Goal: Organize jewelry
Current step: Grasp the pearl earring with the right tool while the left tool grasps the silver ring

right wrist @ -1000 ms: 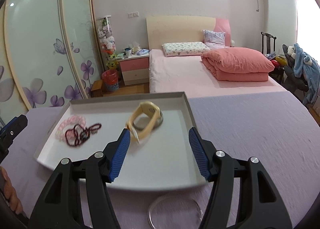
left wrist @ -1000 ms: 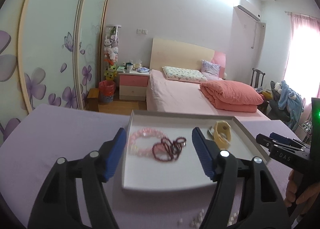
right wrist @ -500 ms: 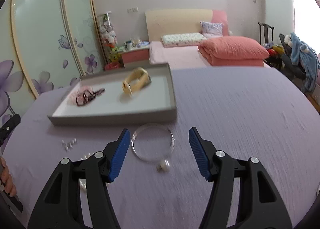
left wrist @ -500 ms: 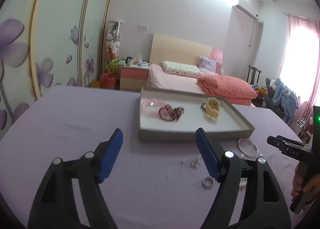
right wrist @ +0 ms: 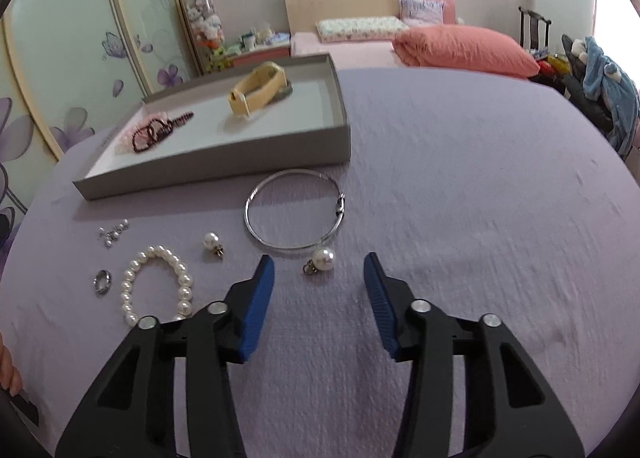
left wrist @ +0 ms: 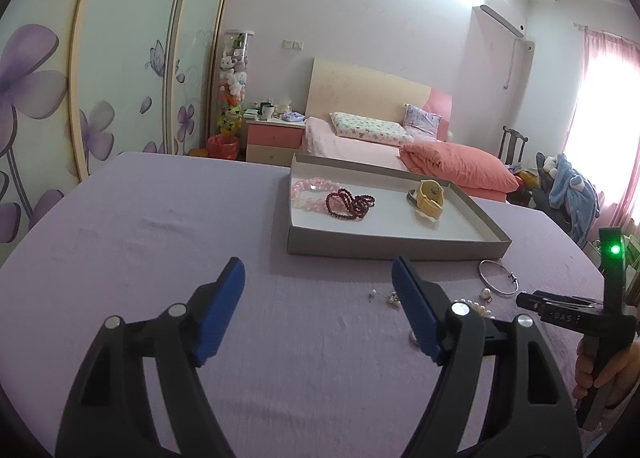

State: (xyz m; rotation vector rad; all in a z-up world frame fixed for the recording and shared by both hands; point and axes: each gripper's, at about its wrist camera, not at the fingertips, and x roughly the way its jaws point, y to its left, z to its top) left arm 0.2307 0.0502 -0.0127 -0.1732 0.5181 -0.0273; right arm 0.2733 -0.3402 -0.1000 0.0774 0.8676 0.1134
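A grey tray [left wrist: 396, 248] [right wrist: 212, 174] on the lilac cloth holds a pink bead bracelet [left wrist: 308, 192], a dark red bead bracelet [left wrist: 350, 204] [right wrist: 160, 130] and a yellow watch [left wrist: 430, 198] [right wrist: 256, 88]. On the cloth in front of it lie a silver bangle [right wrist: 294, 208] [left wrist: 498, 276], a pearl bracelet [right wrist: 158, 284], two pearl earrings [right wrist: 322, 258] [right wrist: 212, 242], a ring [right wrist: 102, 282] and small studs [right wrist: 112, 232]. My left gripper [left wrist: 318, 298] is open and empty, back from the tray. My right gripper [right wrist: 318, 286] is open and empty, just behind the nearer pearl earring.
The lilac cloth [right wrist: 480, 198] covers a wide table. Behind it are a pink bed [left wrist: 360, 146], a nightstand [left wrist: 274, 134], flowered wardrobe doors [left wrist: 100, 78] and a chair with clothes [left wrist: 568, 186]. The right gripper's handle [left wrist: 600, 318] shows at the left view's right edge.
Both grippers have pulled back and away from the tray, staying open. The loose jewelry on the cloth has come into view, and the right gripper now hovers close to it.
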